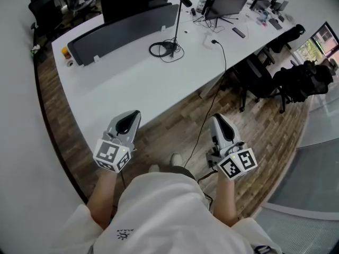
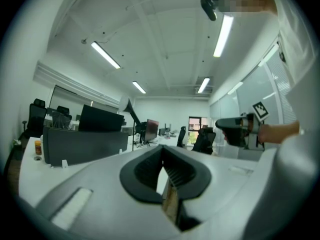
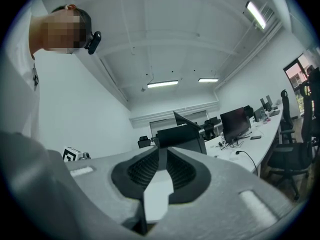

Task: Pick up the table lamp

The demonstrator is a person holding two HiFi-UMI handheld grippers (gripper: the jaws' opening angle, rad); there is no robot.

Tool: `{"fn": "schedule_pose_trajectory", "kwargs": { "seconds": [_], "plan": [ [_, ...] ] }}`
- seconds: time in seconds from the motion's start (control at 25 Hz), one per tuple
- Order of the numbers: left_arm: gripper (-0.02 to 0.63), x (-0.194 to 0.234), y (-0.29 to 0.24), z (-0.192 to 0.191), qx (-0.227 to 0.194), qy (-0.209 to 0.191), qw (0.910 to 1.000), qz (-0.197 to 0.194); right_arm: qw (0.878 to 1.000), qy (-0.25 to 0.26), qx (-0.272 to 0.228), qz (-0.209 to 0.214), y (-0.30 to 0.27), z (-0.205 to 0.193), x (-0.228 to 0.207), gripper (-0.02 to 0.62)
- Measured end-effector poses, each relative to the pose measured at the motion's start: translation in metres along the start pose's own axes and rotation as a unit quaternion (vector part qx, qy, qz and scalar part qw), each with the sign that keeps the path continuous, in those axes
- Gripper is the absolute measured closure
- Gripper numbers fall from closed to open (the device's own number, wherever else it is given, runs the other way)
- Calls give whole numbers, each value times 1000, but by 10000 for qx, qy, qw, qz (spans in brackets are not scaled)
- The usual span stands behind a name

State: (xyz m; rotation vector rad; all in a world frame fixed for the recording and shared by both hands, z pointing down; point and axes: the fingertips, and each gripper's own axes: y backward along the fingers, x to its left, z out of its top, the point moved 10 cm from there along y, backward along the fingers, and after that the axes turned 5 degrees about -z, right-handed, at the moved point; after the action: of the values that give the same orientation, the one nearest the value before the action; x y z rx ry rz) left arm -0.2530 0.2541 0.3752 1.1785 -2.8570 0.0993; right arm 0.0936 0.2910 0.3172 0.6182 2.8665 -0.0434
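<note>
- The table lamp (image 1: 176, 20) stands on the far side of the white tabletop (image 1: 132, 83), well away from both claws. Its thin black stem rises from a base ringed by its own coiled cable (image 1: 159, 49), and its head reaches the top edge of the head view.
- The left claw (image 1: 132, 115) is clenched: in the left gripper view its tips meet and nothing sits between them. It is held level over the near edge of the tabletop and points towards the lamp.
- The right claw (image 1: 217, 119) is also clenched and empty. It is held level above the wooden floor (image 1: 175, 126), just off the tabletop's near edge.
- The only container in sight is a small orange jar (image 1: 65, 52) at the left end of the tabletop, beside the end of a dark partition screen (image 1: 122, 33). It is too small to tell what it holds.
- A dark monitor (image 1: 127, 1) stands behind the screen, to the left of the lamp.
- An open laptop (image 1: 228, 3) sits further along the tabletop, to the right of the lamp.
- A black power cord (image 1: 224, 62) runs from a plug near the lamp, over the tabletop's edge and down to the floor between the claws.
- Black office chairs (image 1: 254, 81) stand along the right side of the tabletop.
</note>
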Motion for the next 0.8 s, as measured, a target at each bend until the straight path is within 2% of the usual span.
{"fn": "schedule_pose_trajectory", "kwargs": {
  "seconds": [0.48,0.8],
  "plan": [
    [617,8,-4,-4,-7,-51,9999,112,9997,-29,-41,218,-28,-5,-7,546],
    [616,21,-44,-8,19,-148,9994,298,9987,-115,-86,493,-73,-8,-45,546]
  ]
}}
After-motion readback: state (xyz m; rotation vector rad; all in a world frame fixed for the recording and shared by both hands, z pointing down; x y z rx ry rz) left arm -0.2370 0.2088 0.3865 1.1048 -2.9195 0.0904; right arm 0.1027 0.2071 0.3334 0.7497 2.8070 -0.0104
